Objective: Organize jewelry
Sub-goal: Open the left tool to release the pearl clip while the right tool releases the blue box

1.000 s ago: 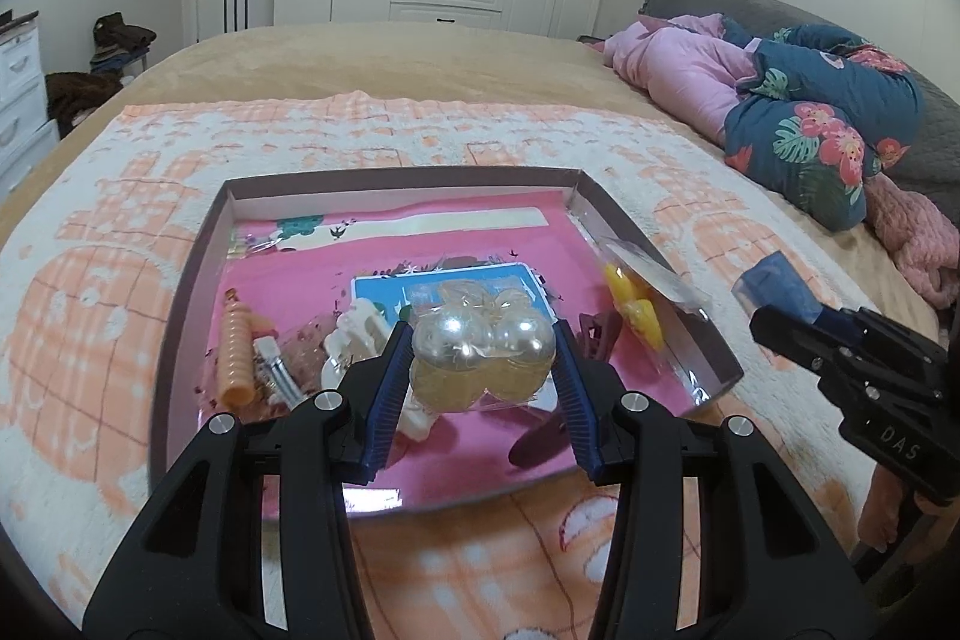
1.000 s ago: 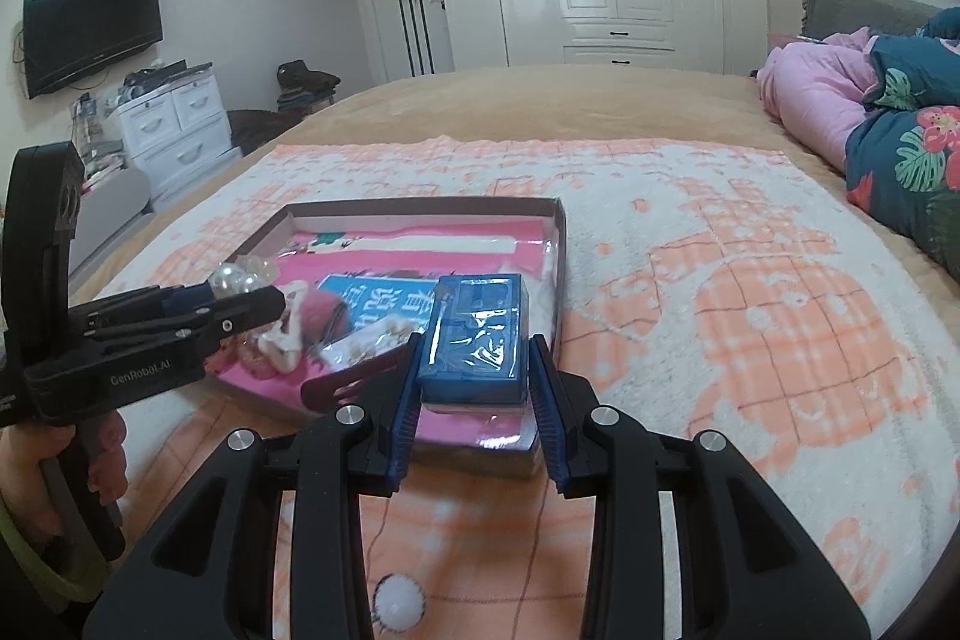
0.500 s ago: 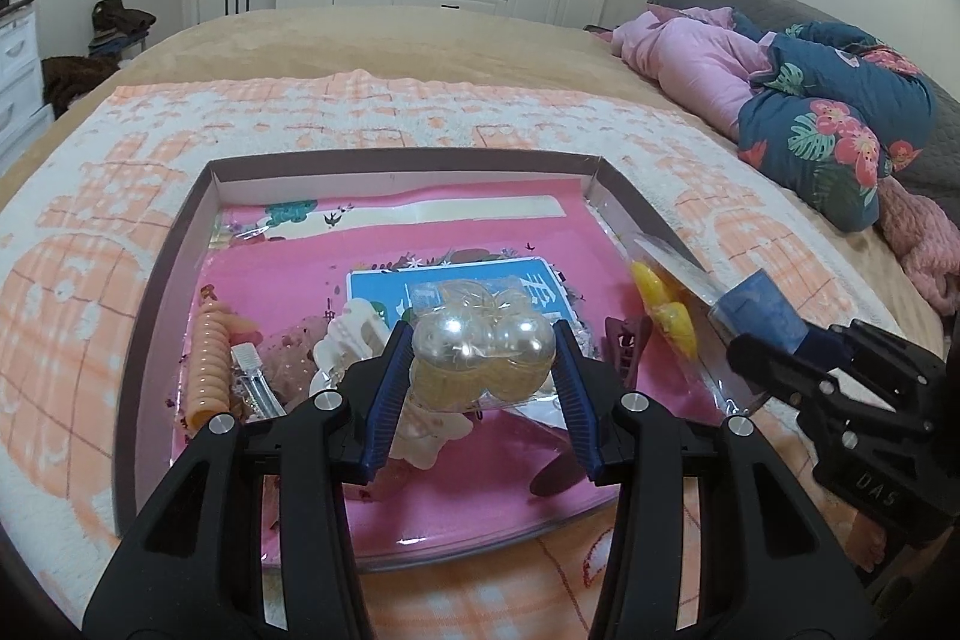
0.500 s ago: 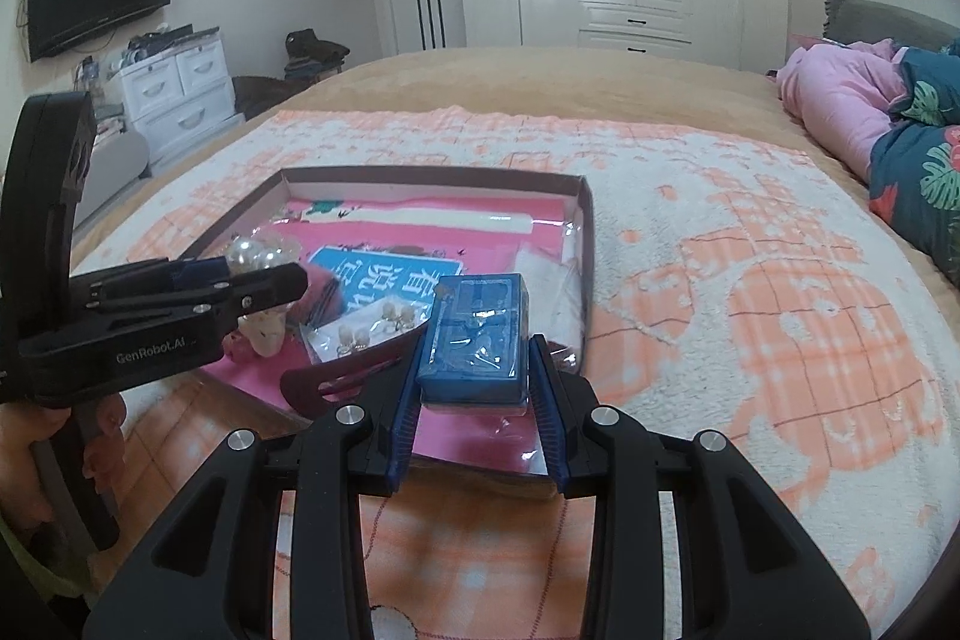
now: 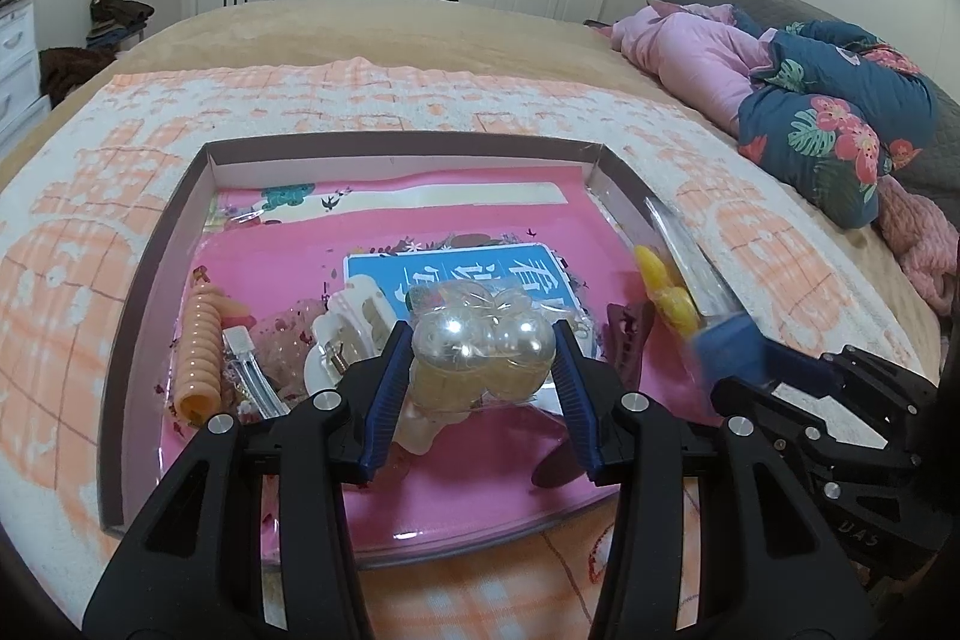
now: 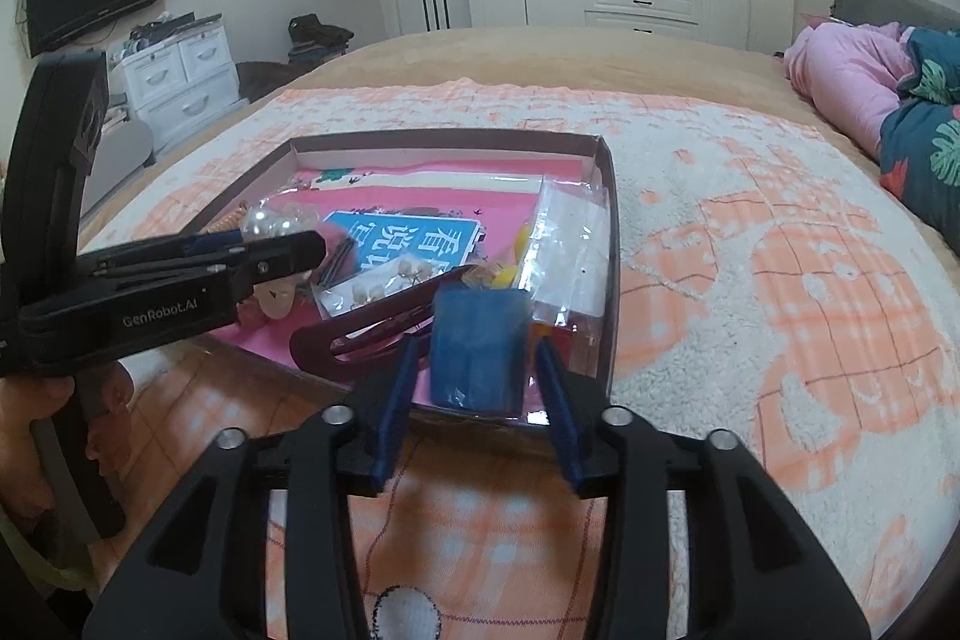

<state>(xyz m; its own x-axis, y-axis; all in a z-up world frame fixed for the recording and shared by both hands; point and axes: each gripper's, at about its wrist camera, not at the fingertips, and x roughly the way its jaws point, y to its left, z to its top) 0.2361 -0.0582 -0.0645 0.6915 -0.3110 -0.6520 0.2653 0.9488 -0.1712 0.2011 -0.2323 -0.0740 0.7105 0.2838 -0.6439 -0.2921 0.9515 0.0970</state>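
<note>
Left gripper [image 5: 477, 370] clamps clear packet of pearly beads [image 5: 483, 355] over shallow brown-rimmed box [image 5: 153, 244] on orange-and-white blanket [image 5: 90, 148]. Box holds pink liner [image 5: 480, 484], blue card [image 5: 456, 271], orange spiral hair tie [image 5: 201, 346], white claw clip [image 5: 354, 322], dark red clip [image 5: 627, 334], yellow pieces [image 5: 663, 289]. Right gripper [image 5: 774, 370] at right edge, jaws opening, blurred blue box [image 5: 723, 355] between them. Floral bedding [image 5: 834, 124] behind.

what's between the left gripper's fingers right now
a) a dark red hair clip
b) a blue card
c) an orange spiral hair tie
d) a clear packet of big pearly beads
d: in the left wrist view the left gripper has its blue pads pressed on either side of the clear packet of big pearly beads, above the tray.
</note>
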